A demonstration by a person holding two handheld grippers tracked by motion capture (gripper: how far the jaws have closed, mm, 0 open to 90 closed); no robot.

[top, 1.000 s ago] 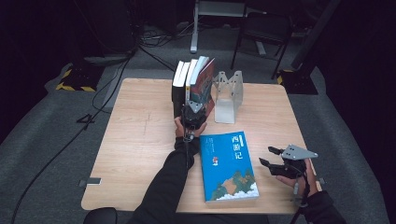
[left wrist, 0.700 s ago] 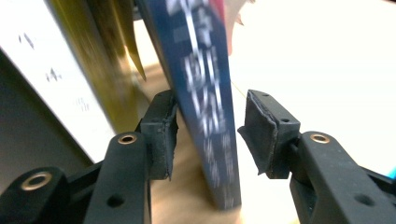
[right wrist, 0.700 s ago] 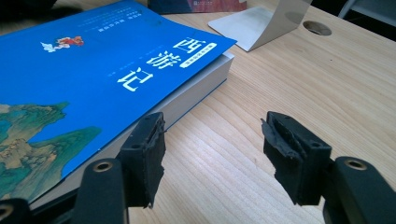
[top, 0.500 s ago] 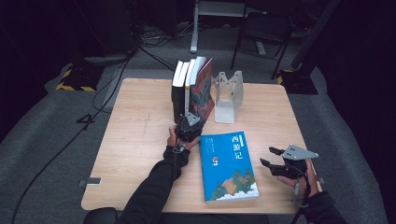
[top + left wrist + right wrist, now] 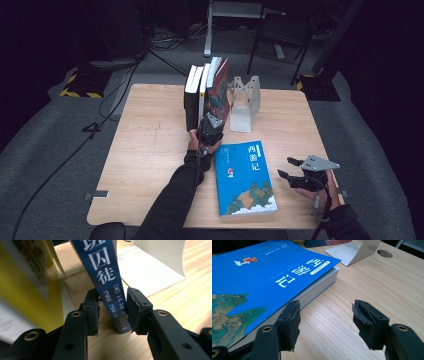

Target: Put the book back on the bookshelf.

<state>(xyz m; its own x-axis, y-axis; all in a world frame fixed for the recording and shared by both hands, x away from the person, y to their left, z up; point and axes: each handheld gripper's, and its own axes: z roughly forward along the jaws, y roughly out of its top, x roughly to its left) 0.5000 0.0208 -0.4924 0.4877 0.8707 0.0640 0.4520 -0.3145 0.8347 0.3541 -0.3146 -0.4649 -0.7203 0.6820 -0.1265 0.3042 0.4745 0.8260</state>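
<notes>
The left gripper is at the bottom of a dark blue book that stands up in a row near the far edge of the table. Its jaws sit on both sides of the spine, very close, but a thin gap shows by each pad, so I cannot tell if they pinch it yet. The book's long side points up and it leans a little toward the white bookend. This gripper is the near one for this book. The right gripper rests by the right edge with its jaws spread wide, holding nothing. A bright blue book lies flat just beside it, near the front edge. I count about four standing books, one flat book, one bookend and two grippers.
</notes>
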